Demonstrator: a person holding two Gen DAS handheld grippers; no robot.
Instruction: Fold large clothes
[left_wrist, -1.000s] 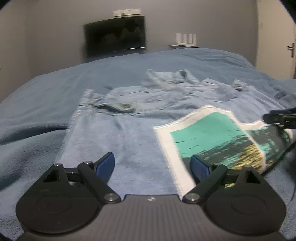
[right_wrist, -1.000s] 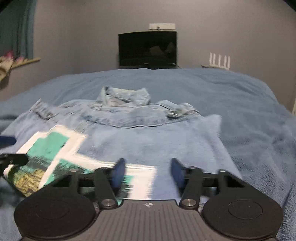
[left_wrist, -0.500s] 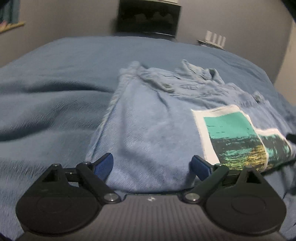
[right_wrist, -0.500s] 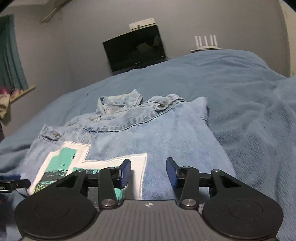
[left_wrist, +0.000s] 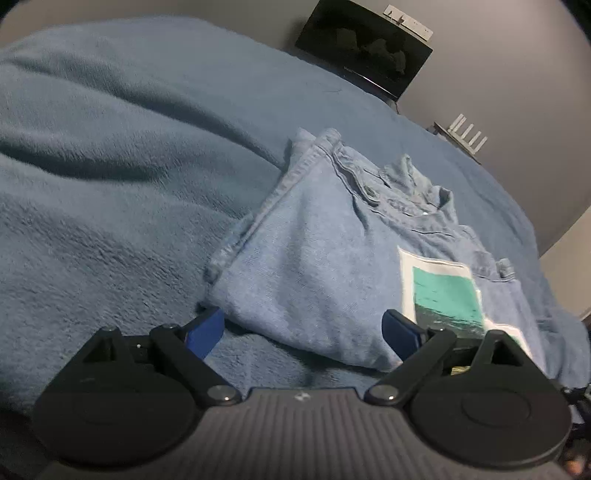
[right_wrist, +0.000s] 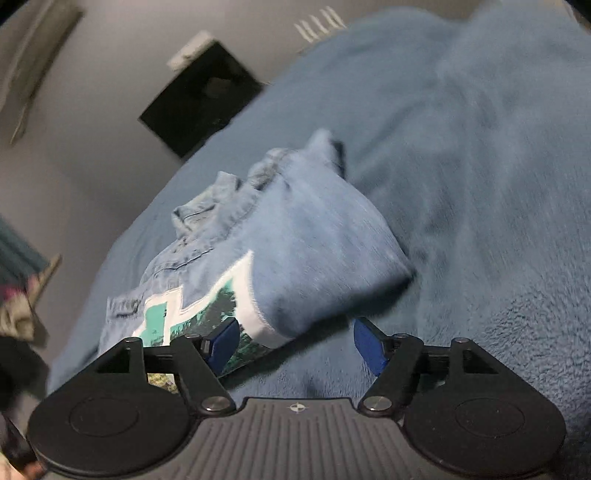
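**Two open grippers at the jacket's near edge**

Wide blue fleece blanket (left_wrist: 110, 184) lies bare to the left of the folded denim jacket (left_wrist: 314, 258), whose seamed left edge runs diagonally away. Left gripper (left_wrist: 303, 328) is spread wide, holding nothing, its fingers flanking the jacket's near fold. The printed patch (left_wrist: 443, 291) sits on the jacket's right part. Right gripper (right_wrist: 295, 341) also gapes empty near the jacket's near corner, with open blanket to its right.

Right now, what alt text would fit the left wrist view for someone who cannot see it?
A folded denim jacket with a teal and white printed patch lies on a blue fleece blanket. The left gripper hovers at its near edge, jaws open and empty. A dark TV stands against the grey wall behind.
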